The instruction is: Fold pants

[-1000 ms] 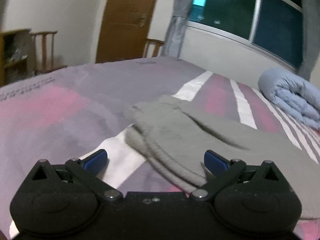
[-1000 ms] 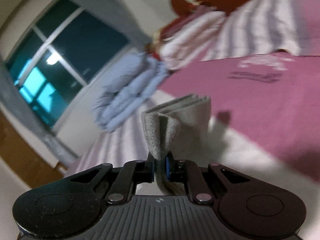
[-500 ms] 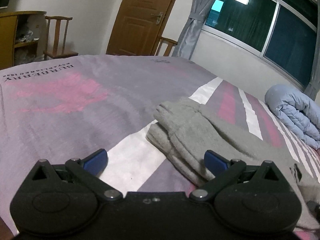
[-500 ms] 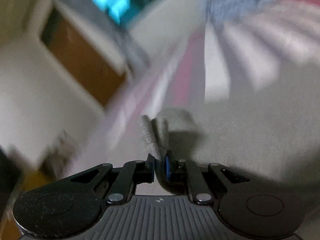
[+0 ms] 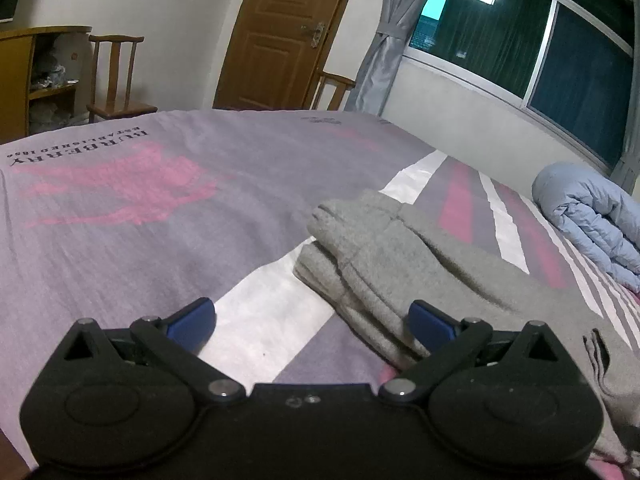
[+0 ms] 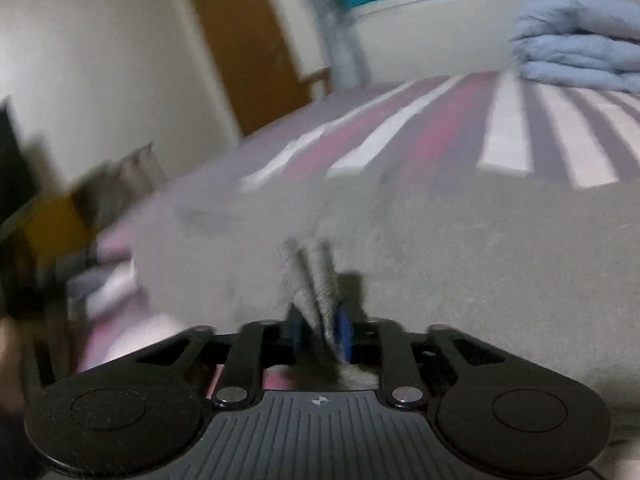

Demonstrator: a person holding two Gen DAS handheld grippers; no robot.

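From the left wrist, the left claw is spread wide and holds nothing, low over the bed. The grey pants lie folded on the bedcover just ahead and to the right, one blue pad near their near edge. A rolled blue quilt sits far right.

From the right wrist, blurred, the right claw is pressed together, pinching an edge of the pants, which spread across the bed.

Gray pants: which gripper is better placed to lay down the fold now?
Probably the right gripper: its jaws are shut on an edge of the gray pants. The left gripper is open and holds nothing.
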